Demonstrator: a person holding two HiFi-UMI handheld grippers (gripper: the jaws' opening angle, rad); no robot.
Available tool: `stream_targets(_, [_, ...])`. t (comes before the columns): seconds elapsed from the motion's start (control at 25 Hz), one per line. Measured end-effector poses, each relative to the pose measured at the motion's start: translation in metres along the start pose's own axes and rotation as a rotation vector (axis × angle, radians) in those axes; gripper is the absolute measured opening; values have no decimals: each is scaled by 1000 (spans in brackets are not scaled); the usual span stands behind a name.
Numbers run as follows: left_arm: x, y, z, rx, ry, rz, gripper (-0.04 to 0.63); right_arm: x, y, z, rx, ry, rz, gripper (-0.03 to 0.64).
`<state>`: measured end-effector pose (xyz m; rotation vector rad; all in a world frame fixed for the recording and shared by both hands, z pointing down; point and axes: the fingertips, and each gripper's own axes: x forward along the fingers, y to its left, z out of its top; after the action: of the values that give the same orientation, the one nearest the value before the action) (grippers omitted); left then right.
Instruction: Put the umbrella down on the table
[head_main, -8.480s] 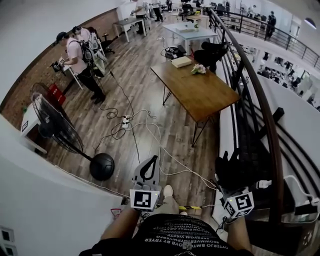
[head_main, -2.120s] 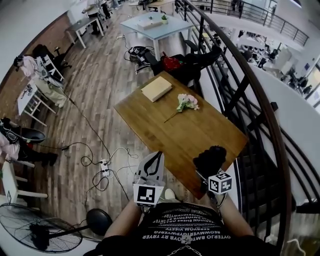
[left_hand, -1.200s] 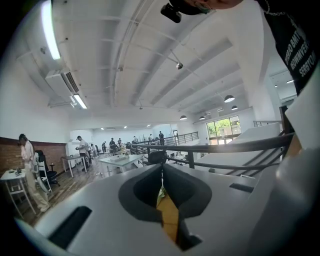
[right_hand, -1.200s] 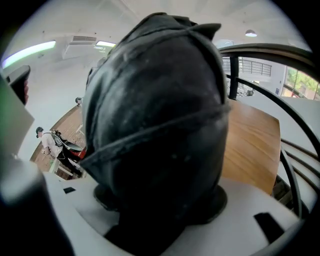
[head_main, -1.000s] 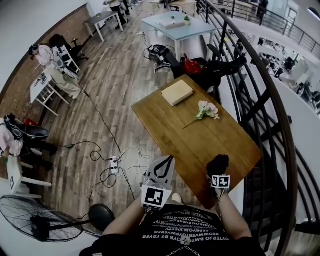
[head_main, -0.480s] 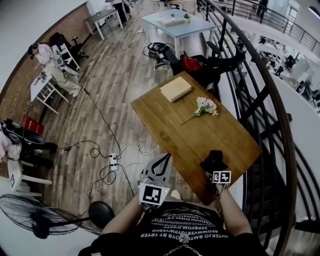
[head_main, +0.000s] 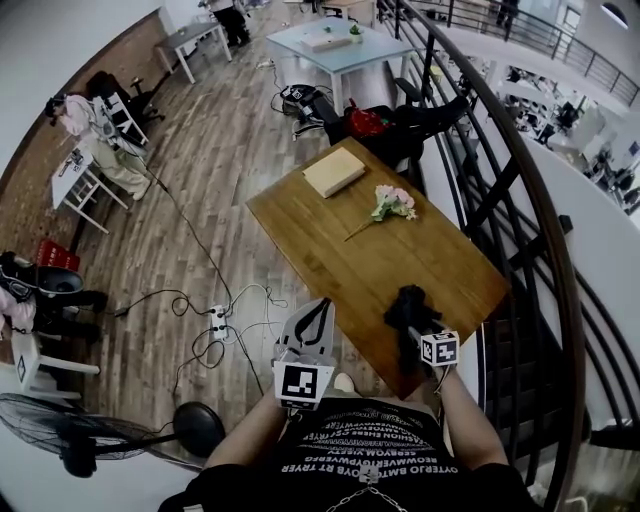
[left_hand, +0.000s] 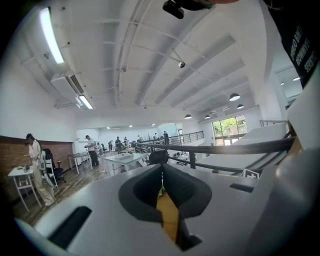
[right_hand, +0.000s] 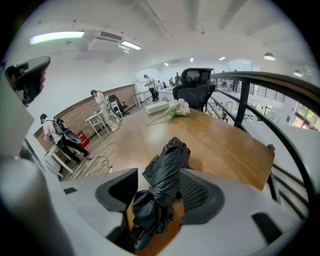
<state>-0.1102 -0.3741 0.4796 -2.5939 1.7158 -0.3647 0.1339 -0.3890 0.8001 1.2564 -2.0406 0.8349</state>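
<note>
- The head view looks steeply down from above the person's shirt (head_main: 365, 455), with the left gripper (head_main: 320, 305) and right gripper (head_main: 412, 322) low in frame and the whole table (head_main: 400, 262) beyond them.
- The left gripper view sits right behind its jaws and faces nearly level across the room, taking in the ceiling (left_hand: 150, 60) and the railing (left_hand: 225, 148).
- The right gripper view sits right behind its jaws, tilted down along the tabletop, with the umbrella (right_hand: 165, 170) filling its near foreground.
- The head view and right gripper view share the table, flowers (head_main: 392, 200) and box (head_main: 334, 172); the railing shows in all three.
</note>
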Motion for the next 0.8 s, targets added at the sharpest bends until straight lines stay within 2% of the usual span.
stream_targets(0.12, [-6, -2, 3, -52, -11, 34, 29, -26, 7, 12, -58, -78, -2, 189])
stream_targets(0.16, [-8, -3, 5, -78, -19, 42, 29, -35, 7, 16, -70, -102, -7, 132])
stream_targets(0.24, [-11, -9, 12, -132, -46, 36, 29, -53, 6, 23, -81, -146, -23, 45])
stream_targets(0.28, [-13, -13, 15, -154, -63, 25, 29, -61, 4, 27, -79, -169, -28, 25])
stream_targets(0.4, [-15, -25, 23, -192, -96, 5, 29, -87, 1, 41, -84, -240, -32, 17])
stream_targets(0.48, [-15, -30, 25, -188, -96, 18, 29, -107, 2, 53, -110, -285, -35, 17])
stream_targets(0.64, [-16, -37, 27, -87, -99, 104, 29, -153, 7, 79, -140, -379, -34, 15])
stream_targets(0.8, [-20, -56, 44, -57, -173, 89, 29, -201, 9, 105, -174, -470, -46, 15])
